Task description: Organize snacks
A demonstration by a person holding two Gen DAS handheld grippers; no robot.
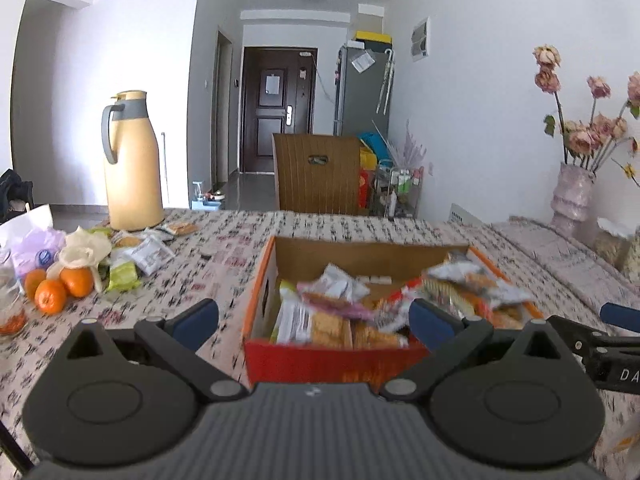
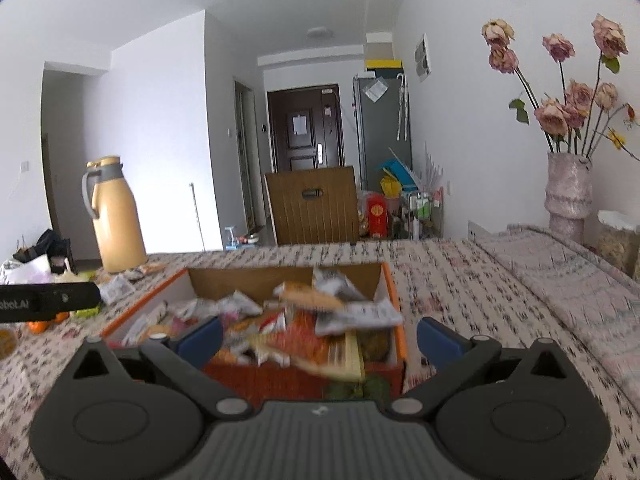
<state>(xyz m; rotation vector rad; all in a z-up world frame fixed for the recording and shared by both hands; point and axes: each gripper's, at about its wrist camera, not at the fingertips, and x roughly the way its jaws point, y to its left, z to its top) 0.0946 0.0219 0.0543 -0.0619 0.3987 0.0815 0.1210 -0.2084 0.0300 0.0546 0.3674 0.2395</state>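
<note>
left tongs [image 1: 314,318]: spread wide, holding nothing, poised just short of the box's near wall.
right tongs [image 2: 320,338]: also spread and empty, at the same near wall, a little to the right.
box [image 1: 259,280]: an open orange carton dead ahead of both tongs, long axis running away from them, already heaped with packets [image 1: 340,312] (blurred, so brands are unreadable).
loose snacks [image 1: 136,256]: still on the table, well off to the left of the box, near the oranges [image 1: 60,288]; a green pack [image 1: 122,276] lies closest.
nearer arm: the left, I'd judge, since the strays lie on its side and the right tongs face only box and bare cloth.
table [image 2: 460,280]: covered in a pale patterned cloth; a folded spread lies along its right edge.
far table: flask [image 1: 130,160] at the back left, vase [image 2: 568,196] of dried roses at the back right.
room: a chair [image 1: 316,172] beyond the table, then a fridge [image 2: 384,128] and a dark door [image 1: 276,108] down the hall.
</note>
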